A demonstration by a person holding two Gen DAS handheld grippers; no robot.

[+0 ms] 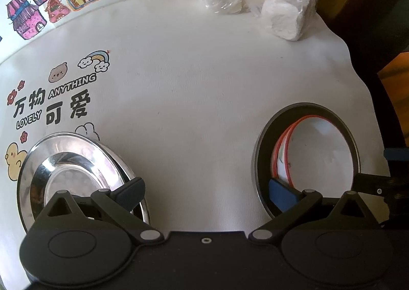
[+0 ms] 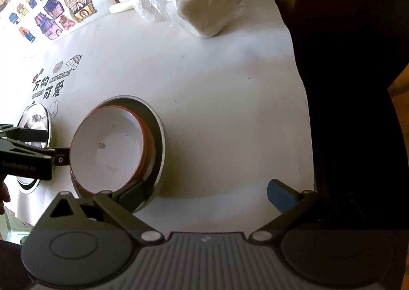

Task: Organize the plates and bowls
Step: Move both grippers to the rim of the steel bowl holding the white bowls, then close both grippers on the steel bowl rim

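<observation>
Both grippers are hanging spread and empty: left gripper [image 1: 205, 194] between the shiny steel plate [image 1: 76, 175] lower left and the red-rimmed white bowl [image 1: 317, 152] nested in the dark grey bowl [image 1: 263, 146] lower right, right gripper [image 2: 204, 194] beside it; for the plate, one finger should slide under the rim before closing.

Soft daylight washes my white tablecloth [image 1: 204, 85] evenly, with glare on the steel plate [image 1: 76, 175]. Fisheye bending curves the frame edges, and the right side falls into deep shadow.
</observation>
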